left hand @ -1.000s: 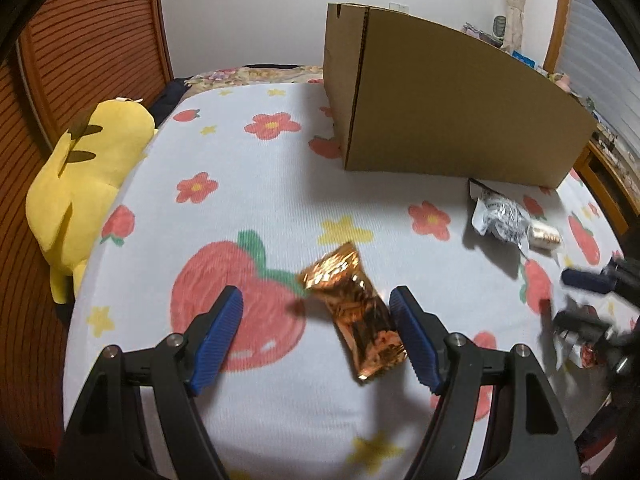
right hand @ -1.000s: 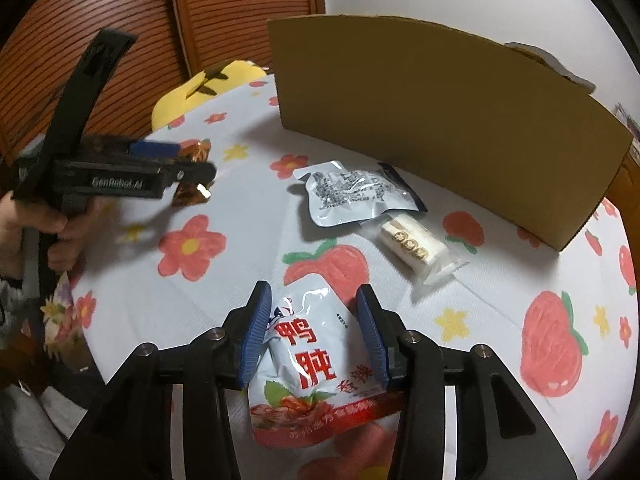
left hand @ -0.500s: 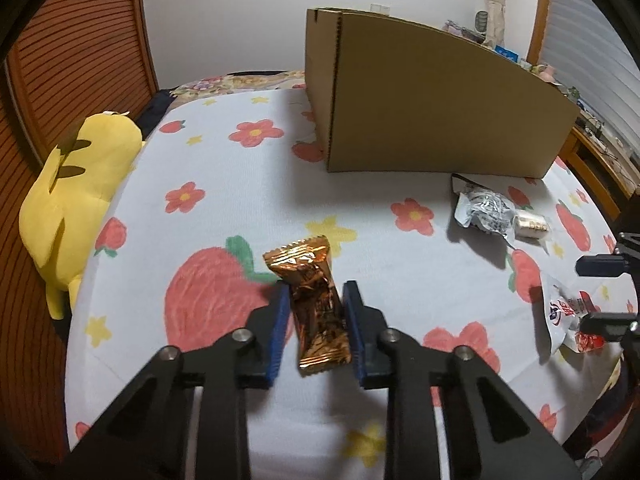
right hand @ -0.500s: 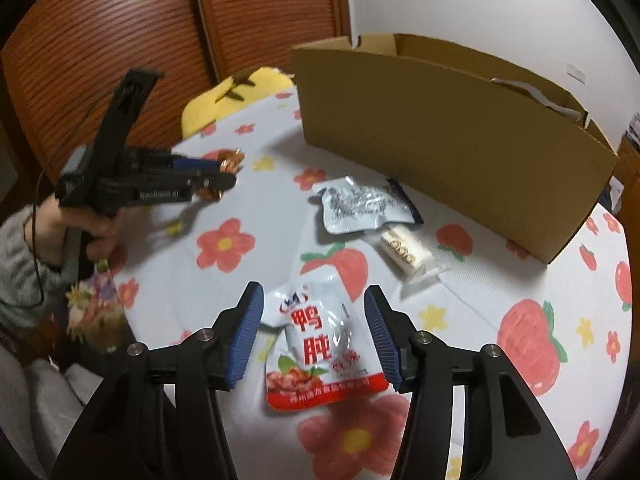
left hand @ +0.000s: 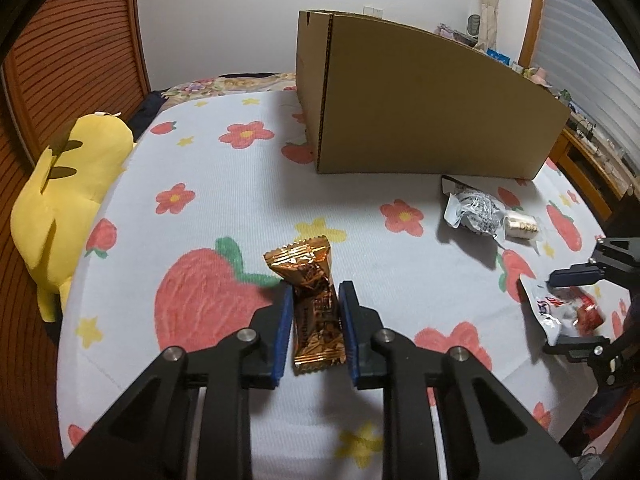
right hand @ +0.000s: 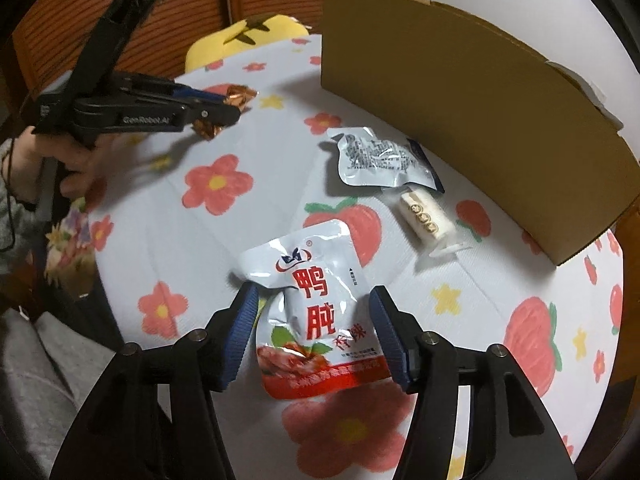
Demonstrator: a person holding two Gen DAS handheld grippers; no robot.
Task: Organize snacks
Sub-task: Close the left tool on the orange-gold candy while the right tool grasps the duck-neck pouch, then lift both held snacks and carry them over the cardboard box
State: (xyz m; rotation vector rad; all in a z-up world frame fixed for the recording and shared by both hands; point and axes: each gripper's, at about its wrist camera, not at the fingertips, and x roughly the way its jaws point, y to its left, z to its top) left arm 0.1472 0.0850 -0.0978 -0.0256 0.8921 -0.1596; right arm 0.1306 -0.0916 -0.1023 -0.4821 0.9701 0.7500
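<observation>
On a flower-and-strawberry tablecloth [left hand: 224, 184], a copper-foil snack [left hand: 316, 304], loose between wide jaws a second ago, now sits clamped in the left gripper [left hand: 315, 330], ready to be carried to the cardboard box [left hand: 420, 112]. The right gripper [right hand: 313, 332] is opening around a white-and-red pouch [right hand: 320, 312] it no longer pinches. Open cloth lies between snack and box; a yellow plush [left hand: 68, 192] crowds the left edge.
</observation>
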